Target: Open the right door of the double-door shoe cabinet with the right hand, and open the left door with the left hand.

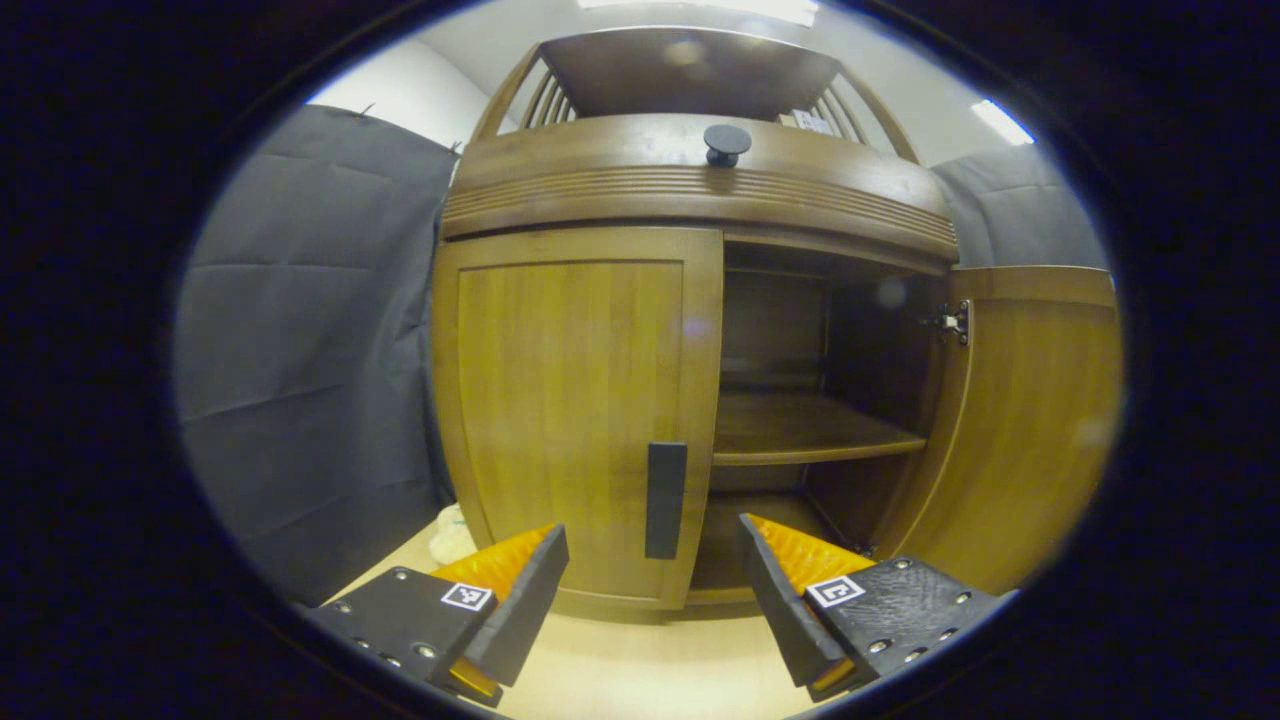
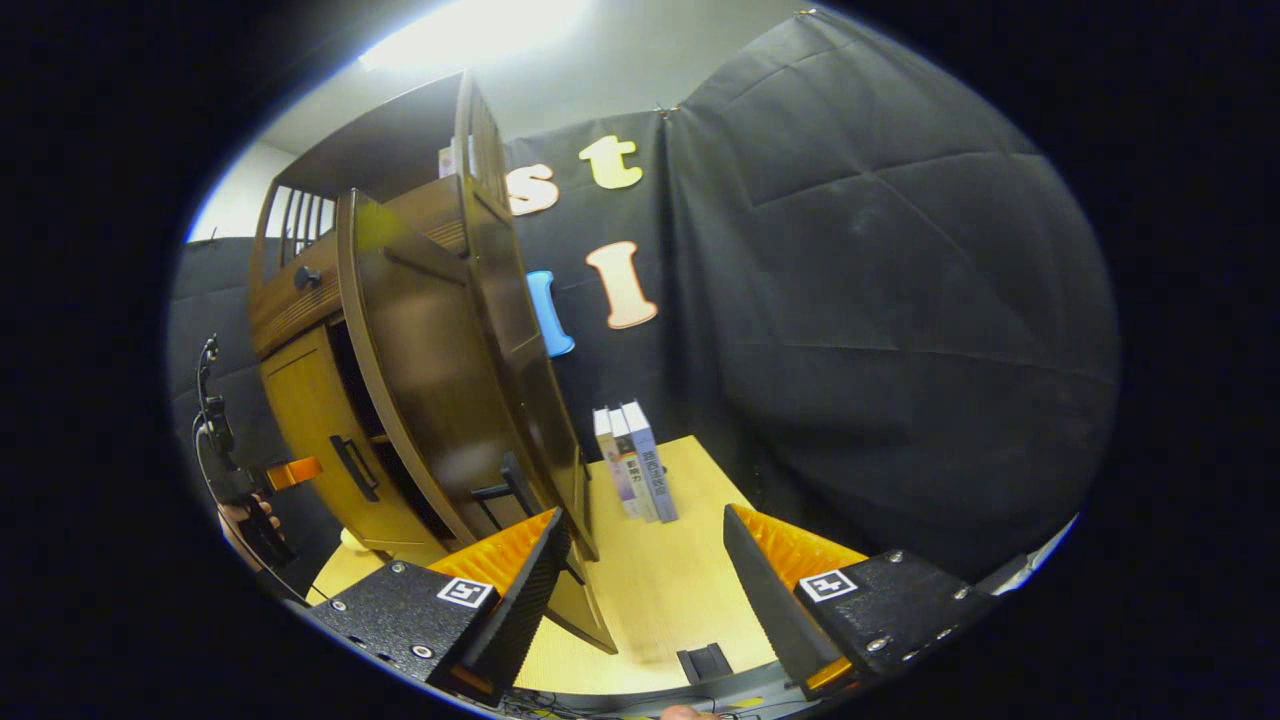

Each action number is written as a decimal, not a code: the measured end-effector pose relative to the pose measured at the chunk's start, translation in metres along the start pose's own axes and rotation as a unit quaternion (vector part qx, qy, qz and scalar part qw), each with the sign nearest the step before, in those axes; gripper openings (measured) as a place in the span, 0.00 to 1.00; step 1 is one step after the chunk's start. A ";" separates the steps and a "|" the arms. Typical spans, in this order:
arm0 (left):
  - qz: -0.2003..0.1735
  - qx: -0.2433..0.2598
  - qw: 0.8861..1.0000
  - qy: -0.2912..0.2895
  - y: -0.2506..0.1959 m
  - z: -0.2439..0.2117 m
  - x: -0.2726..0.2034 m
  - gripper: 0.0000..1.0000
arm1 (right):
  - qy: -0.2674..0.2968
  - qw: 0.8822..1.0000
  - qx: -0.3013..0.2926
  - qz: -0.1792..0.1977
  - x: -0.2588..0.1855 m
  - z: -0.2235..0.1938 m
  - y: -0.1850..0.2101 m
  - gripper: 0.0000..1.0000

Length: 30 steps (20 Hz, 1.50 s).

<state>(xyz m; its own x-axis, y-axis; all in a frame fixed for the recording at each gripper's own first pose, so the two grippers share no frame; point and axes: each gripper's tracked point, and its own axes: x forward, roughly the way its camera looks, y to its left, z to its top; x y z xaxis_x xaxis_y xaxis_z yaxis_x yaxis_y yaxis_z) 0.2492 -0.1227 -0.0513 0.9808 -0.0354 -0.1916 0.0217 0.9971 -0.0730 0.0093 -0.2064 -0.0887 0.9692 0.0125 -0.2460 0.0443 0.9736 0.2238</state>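
Straight ahead, left gripper view: the shoe cabinet (image 1: pixel 690 330) stands square in front of me, on the pale tabletop (image 1: pixel 640 670).
Right door: done. I see the right door (image 1: pixel 1030 420) swung wide out on the right, its hinge (image 1: pixel 955 322) bare, and the inner shelf (image 1: pixel 800 430) open to view with nothing on it.
Left door: not yet done. I see the left door (image 1: pixel 580 410) flat and shut, filling the left half of the front.
Handle: the dark upright handle (image 1: pixel 665 500) sits low on the left door's right edge, just beyond my fingertips and between them in line.
Left gripper: my left gripper (image 1: pixel 652 570) is spread wide and holds nothing; both fingers stand apart from the door.
Look of the thing: warm brown wood, a ribbed band above the doors, a dark round knob (image 1: pixel 727 143) on the upper front, slatted sides up top.
Over on the right side, right gripper view: I see the cabinet from beside it, the opened right door (image 2: pixel 430 370) edge-on toward me, near and to my left.
Right gripper: my right gripper (image 2: pixel 645 560) is wide and empty, clear of the door.
Nearby: three books (image 2: pixel 635 460) upright by the far wall; the left gripper (image 2: pixel 290 472) far left, facing the shut door.
Left to do, by my reckoning: take that handle and pull the left door.
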 end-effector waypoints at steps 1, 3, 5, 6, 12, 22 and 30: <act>-0.012 -0.001 1.000 0.003 -0.001 -0.005 0.013 1.00 | -0.004 1.000 0.006 -0.017 -0.007 0.000 -0.001 0.90; -0.042 -0.009 0.999 0.004 -0.003 -0.011 0.038 1.00 | -0.011 0.999 0.014 -0.049 -0.022 -0.001 -0.003 0.90; -0.061 -0.015 0.998 -0.001 -0.006 -0.017 0.050 1.00 | -0.013 0.997 0.020 -0.074 -0.035 -0.004 0.000 0.95; -0.066 -0.012 0.998 -0.003 -0.005 -0.016 0.058 0.90 | -0.013 0.996 0.022 -0.081 -0.039 -0.005 0.001 0.95; -0.073 0.017 0.997 -0.005 -0.004 -0.020 0.100 0.91 | -0.008 0.994 0.012 -0.106 -0.063 -0.021 0.022 0.91; -0.073 0.025 0.997 -0.014 -0.003 -0.019 0.119 0.34 | 0.006 0.992 0.039 -0.117 -0.069 -0.051 0.047 0.95; -0.101 0.014 0.995 -0.018 -0.006 -0.021 0.115 0.15 | 0.000 0.997 0.022 -0.080 -0.055 -0.060 0.086 0.95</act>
<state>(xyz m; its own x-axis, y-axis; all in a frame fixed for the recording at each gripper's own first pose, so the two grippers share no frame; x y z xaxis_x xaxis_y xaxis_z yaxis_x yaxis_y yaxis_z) 0.3582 -0.1343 -0.0937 0.9625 -0.2324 -0.1399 0.2232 0.9716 -0.0783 -0.0542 -0.1102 -0.1126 0.9488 -0.1418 -0.2822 0.2085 0.9524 0.2223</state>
